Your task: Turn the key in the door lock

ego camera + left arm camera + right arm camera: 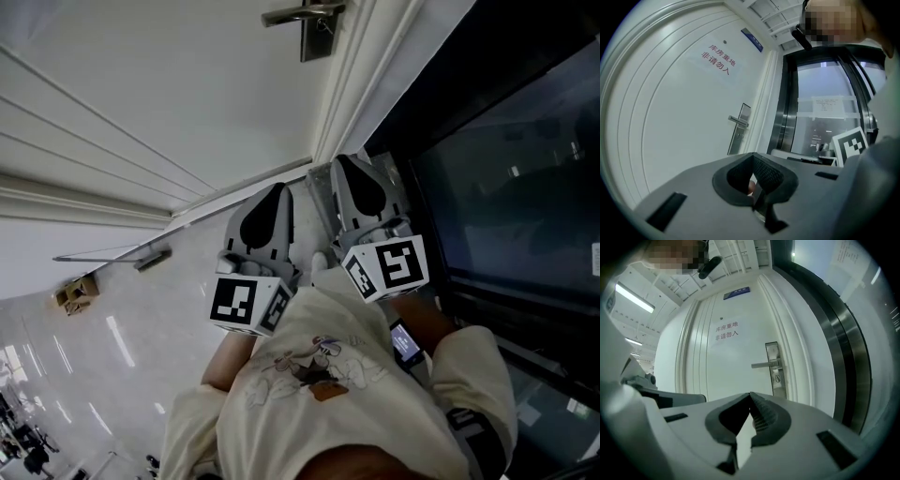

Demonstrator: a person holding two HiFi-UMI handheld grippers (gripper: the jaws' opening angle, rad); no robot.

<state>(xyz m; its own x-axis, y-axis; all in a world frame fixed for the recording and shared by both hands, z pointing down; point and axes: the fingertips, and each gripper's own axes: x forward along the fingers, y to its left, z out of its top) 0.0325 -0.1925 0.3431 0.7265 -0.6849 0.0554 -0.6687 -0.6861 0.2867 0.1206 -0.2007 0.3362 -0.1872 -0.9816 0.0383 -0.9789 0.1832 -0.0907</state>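
The left hand-held gripper (752, 155) fills the lower part of the view. Its jaw tips meet, and a small brownish thing (750, 187) sits in the gap behind them, too small to identify. Ahead of the gripper and to its left stands a white door (679, 122). The door's lever handle (738, 121) and lock plate (739, 133) lie just left of the line of the jaws, well apart from them. Higher on the door is a sign (718, 59) in red characters. Ahead and to the right is a dark-framed glass panel (820, 126) bearing a paper notice (828, 105). Close on the right are a marker cube (851, 146) and a pale sleeve (881, 187).
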